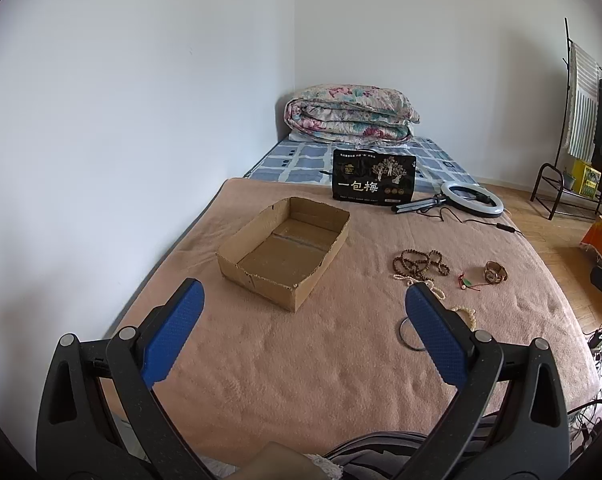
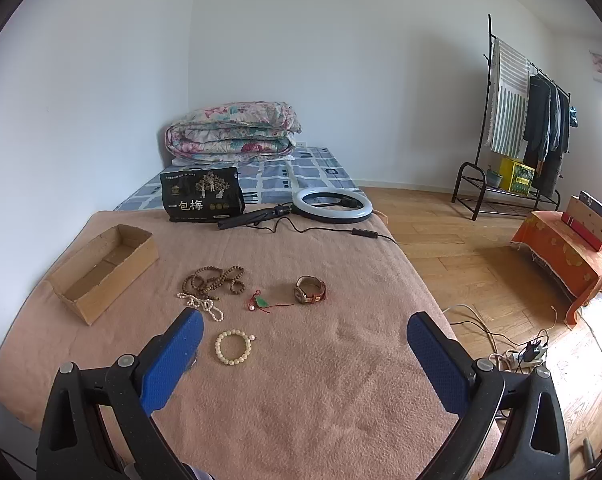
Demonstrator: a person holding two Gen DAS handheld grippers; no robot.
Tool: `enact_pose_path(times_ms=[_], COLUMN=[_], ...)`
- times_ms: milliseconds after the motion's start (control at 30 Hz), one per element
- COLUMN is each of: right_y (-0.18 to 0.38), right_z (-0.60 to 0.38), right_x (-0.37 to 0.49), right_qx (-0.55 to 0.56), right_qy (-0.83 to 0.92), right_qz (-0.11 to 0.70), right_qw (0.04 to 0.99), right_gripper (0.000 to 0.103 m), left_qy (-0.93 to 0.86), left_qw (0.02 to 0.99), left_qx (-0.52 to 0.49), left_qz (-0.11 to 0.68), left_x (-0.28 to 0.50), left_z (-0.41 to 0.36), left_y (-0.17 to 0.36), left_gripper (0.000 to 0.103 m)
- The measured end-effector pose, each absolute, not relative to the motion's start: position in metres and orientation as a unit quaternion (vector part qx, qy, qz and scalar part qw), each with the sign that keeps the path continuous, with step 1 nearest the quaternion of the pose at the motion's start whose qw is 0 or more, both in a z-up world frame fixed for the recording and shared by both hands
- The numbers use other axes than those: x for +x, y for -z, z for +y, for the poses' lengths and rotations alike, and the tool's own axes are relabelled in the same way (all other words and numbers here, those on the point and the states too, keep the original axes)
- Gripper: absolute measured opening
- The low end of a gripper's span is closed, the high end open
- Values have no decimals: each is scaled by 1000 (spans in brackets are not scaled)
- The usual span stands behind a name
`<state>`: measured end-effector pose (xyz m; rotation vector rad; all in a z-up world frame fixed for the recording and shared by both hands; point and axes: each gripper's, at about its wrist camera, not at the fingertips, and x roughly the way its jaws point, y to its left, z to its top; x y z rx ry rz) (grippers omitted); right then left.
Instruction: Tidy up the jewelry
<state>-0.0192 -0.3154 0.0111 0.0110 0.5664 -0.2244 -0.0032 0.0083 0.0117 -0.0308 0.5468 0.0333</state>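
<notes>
Peach fleece blanket [image 2: 301, 380] covers the bed. From the left: an empty, open brown cardboard box [image 1: 285, 252], brown wooden prayer beads [image 2: 217, 278], a white pearl string [image 2: 203, 304], a cream bead bracelet [image 2: 233, 347], a red-corded green pendant [image 2: 261, 302], a leather-strapped watch [image 2: 310, 290]. Nothing seems sorted yet. Left gripper [image 1: 305, 328] and right gripper [image 2: 305, 356] both gape, empty. Only the left view shows a thin metal bangle [image 1: 406, 336].

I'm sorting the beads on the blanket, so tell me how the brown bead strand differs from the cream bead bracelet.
The brown bead strand is long and lies in tangled loops; the cream bead bracelet is a short single ring lying flat and open. The strand's beads are dark wood-brown, the bracelet's pale cream. The strand touches a white bead string; the bracelet lies apart, nearer the camera. Both rest on the pink blanket, outside the cardboard box.
</notes>
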Motion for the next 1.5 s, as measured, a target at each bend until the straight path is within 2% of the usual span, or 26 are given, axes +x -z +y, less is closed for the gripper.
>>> enact_pose_path(times_ms=[1500], right_y=[-9], right_z=[-319], right_x=[-16], right_qx=[7], right_qy=[115], right_qz=[281], right_qw=[953], right_gripper=[103], left_qy=[-17], left_qw=[963], left_qx=[-13], left_qz=[268], left_x=[-5], left_z=[4], left_y=[-14], left_gripper=[103])
